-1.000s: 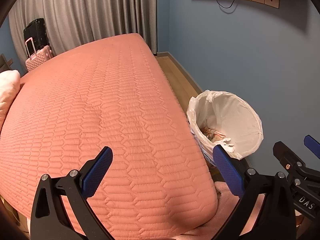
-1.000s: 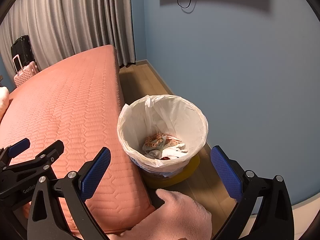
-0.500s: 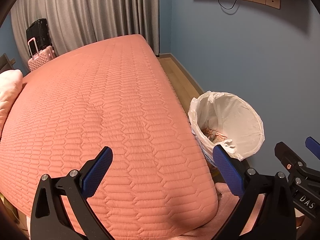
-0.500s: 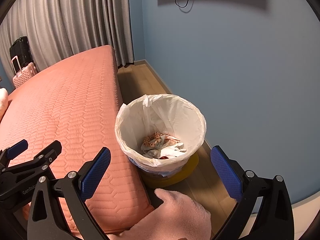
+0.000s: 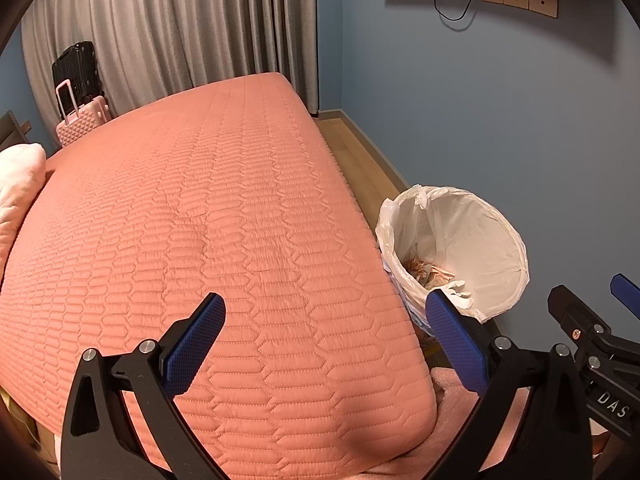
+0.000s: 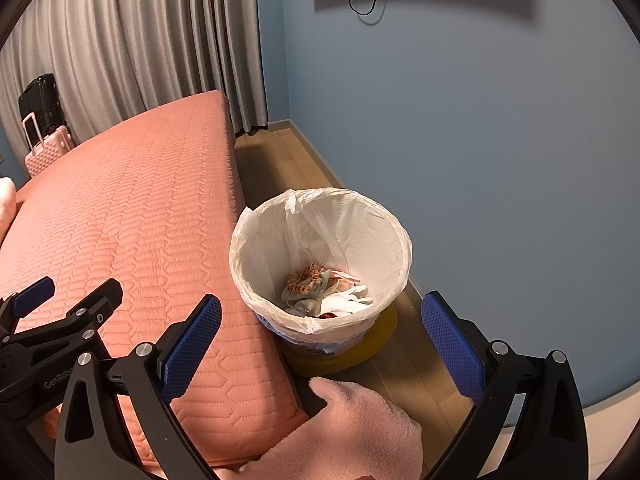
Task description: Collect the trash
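Observation:
A yellow bin lined with a white bag [image 6: 320, 208] stands on the wood floor between the bed and the blue wall; it also shows in the left wrist view [image 5: 480, 224]. Crumpled trash [image 6: 324, 290] lies at its bottom. My right gripper [image 6: 320, 344] is open and empty, held above the near side of the bin. My left gripper [image 5: 326, 340] is open and empty above the corner of the salmon quilted bed [image 5: 192, 220]. The left gripper appears at the left edge of the right wrist view [image 6: 60, 320].
A pink fleece cloth [image 6: 352, 428] lies below the grippers at the bed's corner. A pink suitcase [image 5: 82, 124] and a black one [image 5: 76, 68] stand by grey curtains at the far end. A pale pillow [image 5: 18, 184] lies on the left.
Both views have shifted slightly; the bin sits a little lower and nearer in the right wrist view. Both grippers stay open and empty.

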The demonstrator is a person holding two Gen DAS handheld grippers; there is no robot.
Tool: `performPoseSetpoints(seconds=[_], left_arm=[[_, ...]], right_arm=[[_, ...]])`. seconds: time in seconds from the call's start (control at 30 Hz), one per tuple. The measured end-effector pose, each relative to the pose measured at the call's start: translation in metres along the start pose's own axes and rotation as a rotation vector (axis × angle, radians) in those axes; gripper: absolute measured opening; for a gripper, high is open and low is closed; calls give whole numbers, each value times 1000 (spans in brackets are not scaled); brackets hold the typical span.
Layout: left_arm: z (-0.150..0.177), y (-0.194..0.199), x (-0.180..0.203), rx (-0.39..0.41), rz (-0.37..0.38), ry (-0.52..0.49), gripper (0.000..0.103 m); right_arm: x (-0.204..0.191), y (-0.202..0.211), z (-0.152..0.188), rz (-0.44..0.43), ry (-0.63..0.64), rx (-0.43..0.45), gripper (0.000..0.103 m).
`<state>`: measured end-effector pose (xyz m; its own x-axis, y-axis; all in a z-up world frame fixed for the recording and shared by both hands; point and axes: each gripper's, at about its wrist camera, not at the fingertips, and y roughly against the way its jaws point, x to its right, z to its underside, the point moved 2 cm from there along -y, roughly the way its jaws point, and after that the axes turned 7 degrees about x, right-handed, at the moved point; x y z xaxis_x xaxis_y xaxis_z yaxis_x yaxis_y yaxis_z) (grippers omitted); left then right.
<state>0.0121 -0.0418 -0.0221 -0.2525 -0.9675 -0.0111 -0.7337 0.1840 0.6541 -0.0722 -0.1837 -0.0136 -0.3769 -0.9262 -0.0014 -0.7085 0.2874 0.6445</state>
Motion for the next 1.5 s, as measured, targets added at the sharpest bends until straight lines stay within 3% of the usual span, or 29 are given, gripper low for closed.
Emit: performPoseSetpoints(seconds=[1.5], left_arm=[[0,1,5,-1,2,-18,96]], right_arm=[[0,0,1,1,-3,0,98]])
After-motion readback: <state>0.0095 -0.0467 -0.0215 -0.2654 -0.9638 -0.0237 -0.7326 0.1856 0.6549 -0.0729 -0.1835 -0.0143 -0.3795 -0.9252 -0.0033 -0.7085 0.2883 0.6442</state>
